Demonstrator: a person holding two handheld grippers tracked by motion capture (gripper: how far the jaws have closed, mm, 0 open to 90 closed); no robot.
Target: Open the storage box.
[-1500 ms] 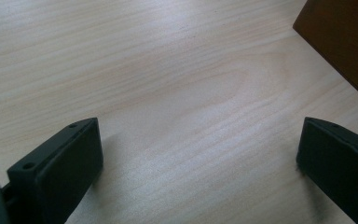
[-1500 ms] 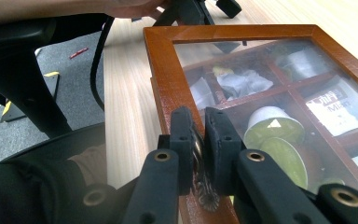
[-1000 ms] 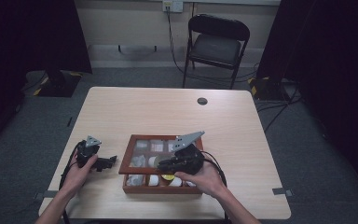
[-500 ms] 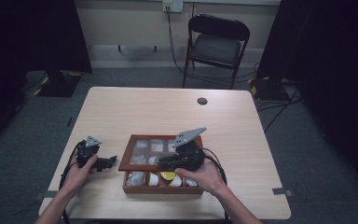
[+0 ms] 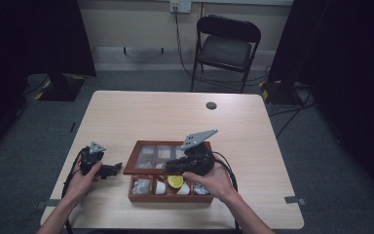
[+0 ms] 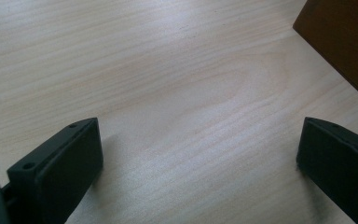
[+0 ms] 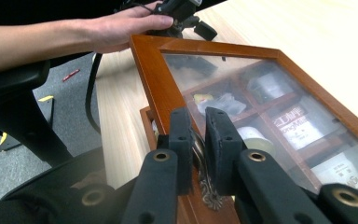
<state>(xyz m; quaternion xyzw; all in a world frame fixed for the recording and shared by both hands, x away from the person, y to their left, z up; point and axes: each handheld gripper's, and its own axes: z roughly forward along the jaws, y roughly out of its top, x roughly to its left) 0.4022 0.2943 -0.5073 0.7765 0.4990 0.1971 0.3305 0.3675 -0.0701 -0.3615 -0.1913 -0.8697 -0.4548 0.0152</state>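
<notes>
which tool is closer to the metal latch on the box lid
Right. The right tool is shut on the latch at the lid's front edge. The left tool rests open on the table, left of the box.

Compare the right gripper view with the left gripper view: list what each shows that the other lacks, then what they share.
Right gripper view alone: the right gripper shut on the metal latch at the rim of the glass lid, which is lifted off the box; packets show through the glass, and a hand rests farther off.

Left gripper view alone: the left gripper, its fingers wide apart with nothing between them, over bare wood.

Both: the light wooden table and brown wood of the box.
</notes>
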